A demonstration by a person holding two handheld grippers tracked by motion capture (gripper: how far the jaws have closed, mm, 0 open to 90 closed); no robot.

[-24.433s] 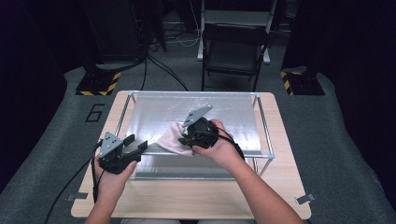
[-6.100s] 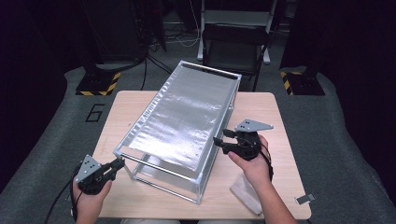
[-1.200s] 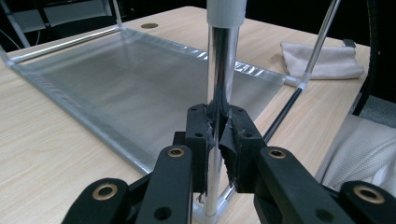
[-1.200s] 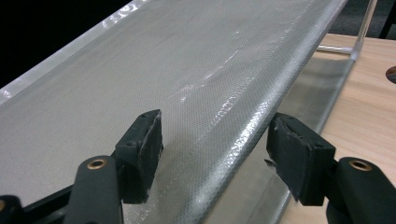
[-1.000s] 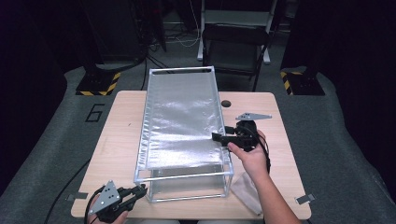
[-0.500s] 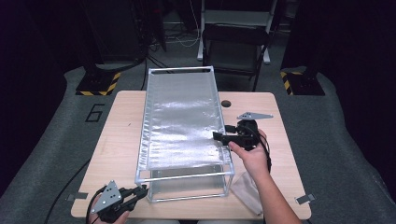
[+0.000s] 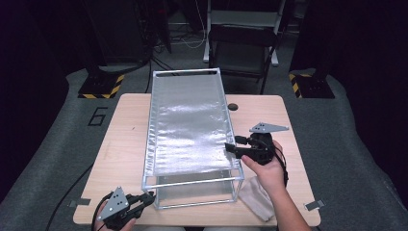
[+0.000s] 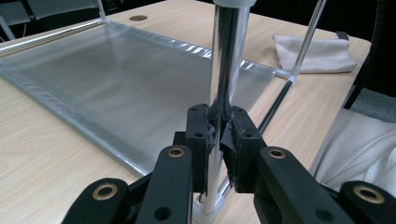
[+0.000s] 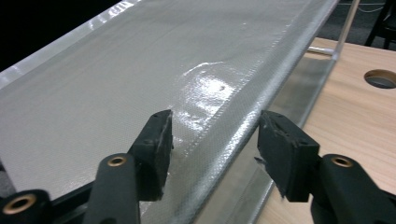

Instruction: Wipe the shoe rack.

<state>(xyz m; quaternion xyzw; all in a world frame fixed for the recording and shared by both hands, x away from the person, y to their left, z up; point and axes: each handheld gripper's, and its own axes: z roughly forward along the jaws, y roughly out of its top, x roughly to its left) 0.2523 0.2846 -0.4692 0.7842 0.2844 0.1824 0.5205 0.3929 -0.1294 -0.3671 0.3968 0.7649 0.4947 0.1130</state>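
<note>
One rack [image 7: 187, 127] stands on the bench [image 7: 120, 139], running from its near edge toward its far edge, slightly left of the middle. One cloth [image 7: 257, 197] lies near the bench's near right corner, just beside the rack's near right post. One round hole [image 7: 233, 106] sits in the bench top by the rack's far right side.

The left gripper [image 7: 146, 198] is at the near edge of the bench, at the rack's near left corner. Its jaws are pinched tight on the upright corner post [image 8: 224, 70], low down, just above the white foot.

The right gripper [image 7: 231, 148] is at the rack's right long side, near its front end. Its jaws are spread and have just been closing; the shelf's top right rail [image 9: 243, 126] lies between them, one pad over the mesh, the other outside the rail, neither pressing on it.

The rack is a box frame of thin, shiny round metal tubes joined by pale corner pieces. Its top is a taut silvery woven mesh sheet [image 9: 140, 60], glossy where light hits, with stitched hems. The cloth is off-white, waffle-textured and loosely folded. The bench top is pale wood grain.
</note>
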